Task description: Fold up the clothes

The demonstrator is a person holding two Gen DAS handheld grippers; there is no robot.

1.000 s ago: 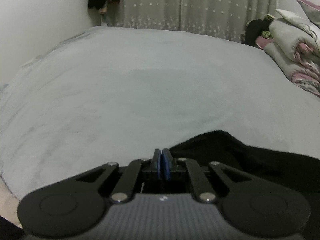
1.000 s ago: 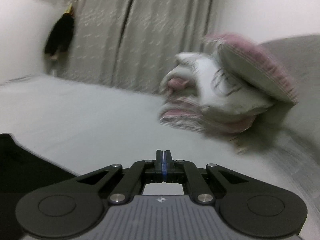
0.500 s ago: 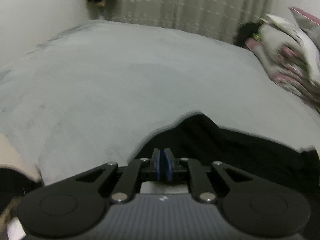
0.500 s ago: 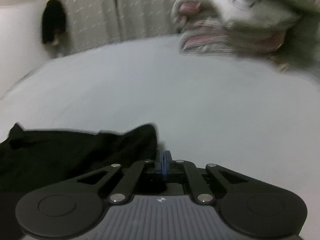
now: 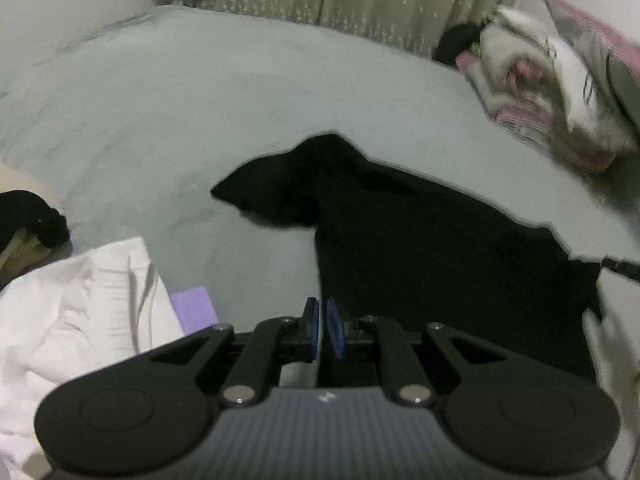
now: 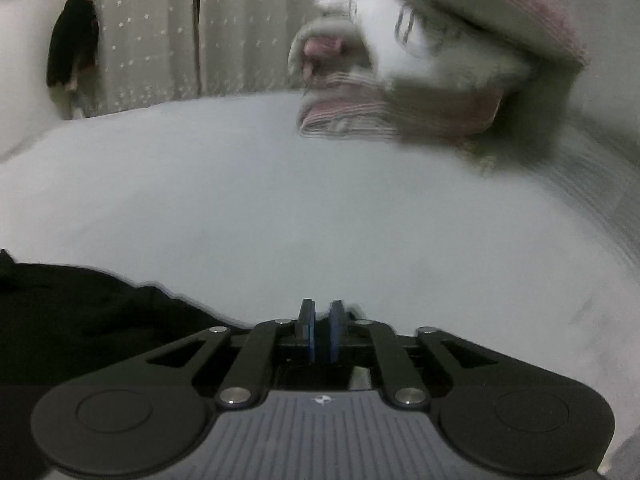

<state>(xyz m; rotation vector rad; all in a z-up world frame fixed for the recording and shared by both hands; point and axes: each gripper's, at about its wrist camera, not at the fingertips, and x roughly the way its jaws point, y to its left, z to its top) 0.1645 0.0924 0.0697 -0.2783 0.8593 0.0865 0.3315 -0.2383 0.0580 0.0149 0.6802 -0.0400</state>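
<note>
A black garment [image 5: 420,232] lies spread on the grey bed [image 5: 200,100], one sleeve pointing left. My left gripper [image 5: 323,326] hovers at its near left edge with the pads a narrow gap apart and nothing between them. In the right wrist view the same black garment [image 6: 80,328] lies at the lower left. My right gripper [image 6: 322,328] is beside its right edge, pads slightly apart and empty.
A white garment [image 5: 72,312] and a purple item [image 5: 192,304] lie at the near left. Folded bedding and pillows [image 5: 552,80] are stacked at the right, also in the right wrist view [image 6: 420,72]. Curtains [image 6: 200,32] hang behind the bed.
Both grippers' pads have parted slightly. The left gripper pulled back and up, so more of the black garment and the white garment show. The right gripper swung back to the right.
</note>
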